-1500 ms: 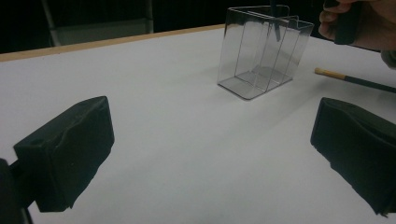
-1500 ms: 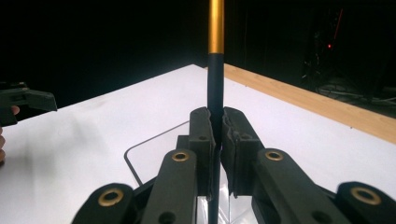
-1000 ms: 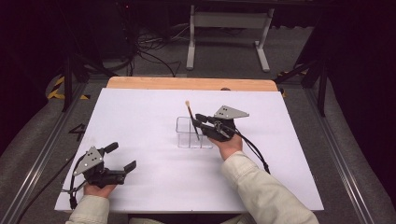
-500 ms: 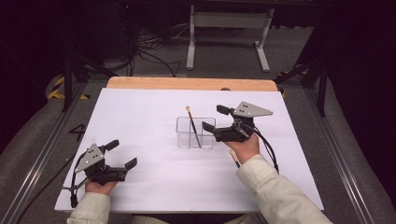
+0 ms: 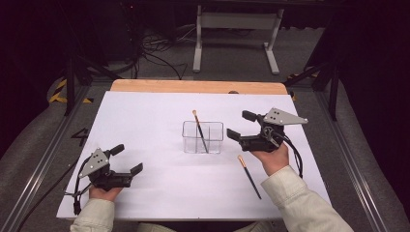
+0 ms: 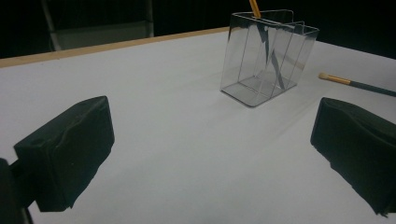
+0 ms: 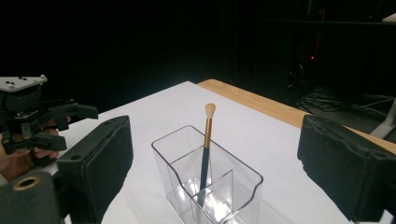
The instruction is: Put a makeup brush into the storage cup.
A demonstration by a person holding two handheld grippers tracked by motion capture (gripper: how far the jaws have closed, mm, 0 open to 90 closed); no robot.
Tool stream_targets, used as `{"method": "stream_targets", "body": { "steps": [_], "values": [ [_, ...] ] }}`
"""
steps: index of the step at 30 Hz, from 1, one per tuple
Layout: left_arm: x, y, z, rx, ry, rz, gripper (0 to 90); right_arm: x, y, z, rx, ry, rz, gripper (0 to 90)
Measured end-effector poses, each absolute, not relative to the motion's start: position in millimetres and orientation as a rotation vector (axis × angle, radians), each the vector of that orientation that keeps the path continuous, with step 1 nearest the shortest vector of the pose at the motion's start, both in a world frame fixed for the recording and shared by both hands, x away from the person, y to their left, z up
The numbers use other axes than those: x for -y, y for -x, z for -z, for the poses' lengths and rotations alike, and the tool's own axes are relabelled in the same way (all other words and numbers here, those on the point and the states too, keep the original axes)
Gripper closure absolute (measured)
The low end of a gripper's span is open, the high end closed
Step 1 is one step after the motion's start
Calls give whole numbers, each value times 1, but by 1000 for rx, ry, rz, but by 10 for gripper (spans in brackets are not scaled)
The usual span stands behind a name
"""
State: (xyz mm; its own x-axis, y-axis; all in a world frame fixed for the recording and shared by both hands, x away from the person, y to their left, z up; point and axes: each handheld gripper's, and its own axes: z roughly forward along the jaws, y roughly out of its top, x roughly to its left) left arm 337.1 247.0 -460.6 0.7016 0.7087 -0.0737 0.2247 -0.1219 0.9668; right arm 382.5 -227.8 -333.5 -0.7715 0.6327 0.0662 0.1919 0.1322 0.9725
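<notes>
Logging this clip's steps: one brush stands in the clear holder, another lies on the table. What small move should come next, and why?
Probably lower the right gripper toward the second brush lying beside that hand. Its jaws have just been opening and hold nothing, and the first brush already stands in the holder.

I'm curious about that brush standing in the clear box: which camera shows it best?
The right gripper view: the standing brush shows close up, bristles up, in the clear box. The high view shows it small and leaning; the left gripper view cuts off its top.
</notes>
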Motion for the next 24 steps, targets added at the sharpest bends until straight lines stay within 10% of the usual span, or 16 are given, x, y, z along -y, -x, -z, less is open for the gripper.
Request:
{"method": "stream_targets", "body": {
  "steps": [24],
  "values": [
    [-247,-336,461,-771,-1689,-485,3,249,-372,320,-2301,-930,-1225,185]
  ]
}}
